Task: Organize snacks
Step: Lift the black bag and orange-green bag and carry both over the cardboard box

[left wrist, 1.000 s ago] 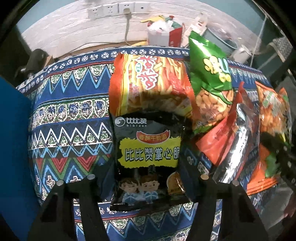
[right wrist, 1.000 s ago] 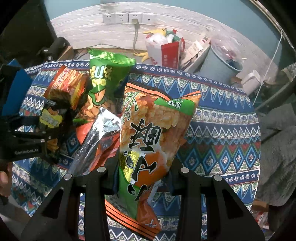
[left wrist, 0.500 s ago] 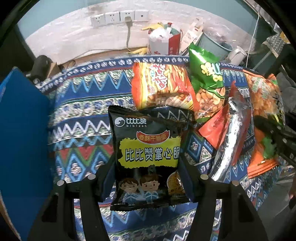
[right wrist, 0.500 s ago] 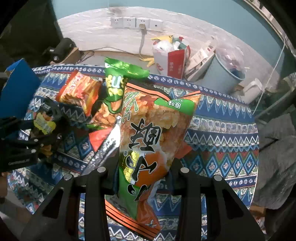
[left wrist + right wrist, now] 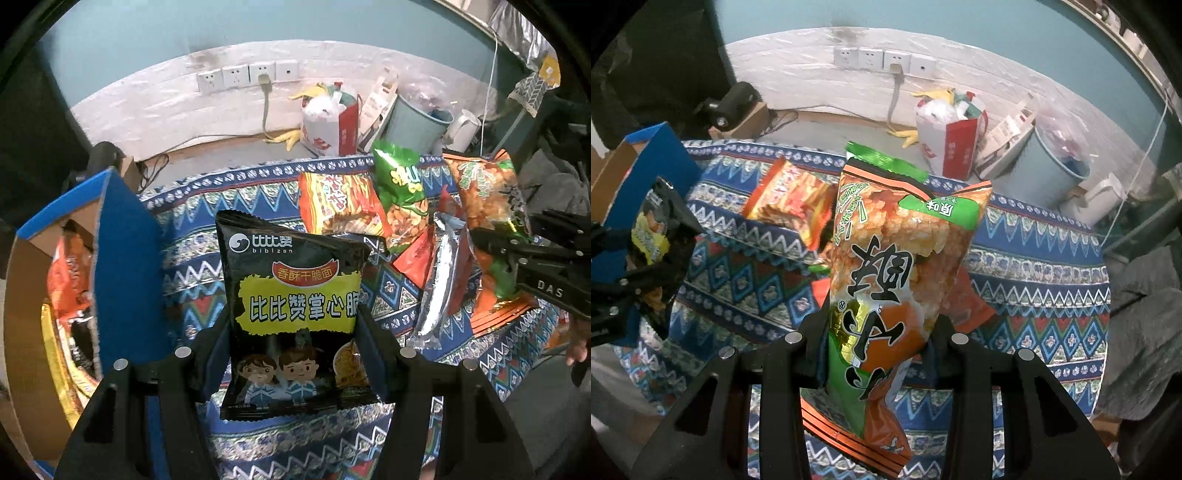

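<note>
Between your left gripper (image 5: 295, 354) fingers sits the black noodle packet (image 5: 295, 314), pinched at both side edges, upright, long axis pointing away from you, above the patterned tablecloth (image 5: 192, 258). Your right gripper (image 5: 877, 332) clamps the orange rice-cracker bag (image 5: 894, 266) mid-body, print upside down. The blue box (image 5: 122, 258) stands left; loose snacks lie farther back.

Black noodle bag (image 5: 295, 321) printed with a yellow panel and red label. Orange rice-cracker bag (image 5: 890, 280) marked with green patches and black characters. Tablecloth (image 5: 192, 266) patterned in blue, white and red zigzags and diamonds. Box (image 5: 122, 258) coloured blue outside, brown inside. Green nut bag (image 5: 400, 181). Silver pack (image 5: 439, 280).
</note>
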`<action>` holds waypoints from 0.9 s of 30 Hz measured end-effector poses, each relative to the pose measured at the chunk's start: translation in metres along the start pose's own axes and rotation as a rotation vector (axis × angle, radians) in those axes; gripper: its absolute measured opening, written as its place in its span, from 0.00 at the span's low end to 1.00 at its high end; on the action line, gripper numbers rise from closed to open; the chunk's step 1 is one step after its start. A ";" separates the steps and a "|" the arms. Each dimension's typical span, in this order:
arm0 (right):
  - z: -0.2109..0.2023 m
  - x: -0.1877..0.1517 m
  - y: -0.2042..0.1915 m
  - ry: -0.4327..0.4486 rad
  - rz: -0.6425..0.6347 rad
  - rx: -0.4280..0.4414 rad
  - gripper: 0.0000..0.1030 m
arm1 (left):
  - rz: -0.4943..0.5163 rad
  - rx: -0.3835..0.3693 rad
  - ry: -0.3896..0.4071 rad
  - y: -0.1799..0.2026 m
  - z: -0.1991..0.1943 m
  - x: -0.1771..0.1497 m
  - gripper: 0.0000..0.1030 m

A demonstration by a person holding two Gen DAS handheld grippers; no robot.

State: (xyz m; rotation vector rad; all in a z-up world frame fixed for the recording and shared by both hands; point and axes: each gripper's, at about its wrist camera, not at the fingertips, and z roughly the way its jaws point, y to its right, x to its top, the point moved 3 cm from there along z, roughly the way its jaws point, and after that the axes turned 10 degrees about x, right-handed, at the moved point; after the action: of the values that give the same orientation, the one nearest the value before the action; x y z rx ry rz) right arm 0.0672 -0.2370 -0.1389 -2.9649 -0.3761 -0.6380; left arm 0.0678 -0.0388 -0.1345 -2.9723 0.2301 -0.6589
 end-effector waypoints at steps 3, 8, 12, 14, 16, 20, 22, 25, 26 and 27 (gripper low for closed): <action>-0.004 0.004 -0.009 0.008 -0.008 0.008 0.36 | -0.010 -0.006 0.013 -0.008 -0.009 -0.001 0.62; -0.010 0.011 -0.026 0.021 -0.023 0.027 0.36 | -0.019 -0.010 0.043 -0.020 -0.027 -0.004 0.62; -0.012 0.017 -0.041 0.029 -0.034 0.045 0.36 | -0.024 -0.011 0.068 -0.033 -0.041 -0.008 0.62; -0.013 0.021 -0.050 0.033 -0.040 0.051 0.36 | -0.028 -0.010 0.076 -0.038 -0.045 -0.008 0.62; -0.013 0.024 -0.057 0.034 -0.048 0.058 0.36 | -0.038 -0.007 0.083 -0.045 -0.049 -0.009 0.62; -0.013 0.033 -0.073 0.032 -0.060 0.080 0.36 | -0.056 -0.010 0.095 -0.061 -0.057 -0.012 0.62; -0.012 0.037 -0.082 0.031 -0.068 0.091 0.36 | -0.067 -0.010 0.101 -0.070 -0.060 -0.014 0.62; -0.012 0.044 -0.093 0.031 -0.078 0.104 0.36 | -0.082 -0.005 0.108 -0.083 -0.065 -0.016 0.62; -0.012 0.047 -0.099 0.031 -0.083 0.111 0.36 | -0.088 -0.004 0.110 -0.087 -0.066 -0.016 0.62; -0.012 0.049 -0.104 0.031 -0.086 0.117 0.36 | -0.095 -0.003 0.113 -0.093 -0.067 -0.017 0.62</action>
State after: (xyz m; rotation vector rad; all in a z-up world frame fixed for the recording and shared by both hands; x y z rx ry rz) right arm 0.0795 -0.1272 -0.1046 -2.8372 -0.5224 -0.6469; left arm 0.0359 0.0517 -0.0697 -2.9672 0.0981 -0.8392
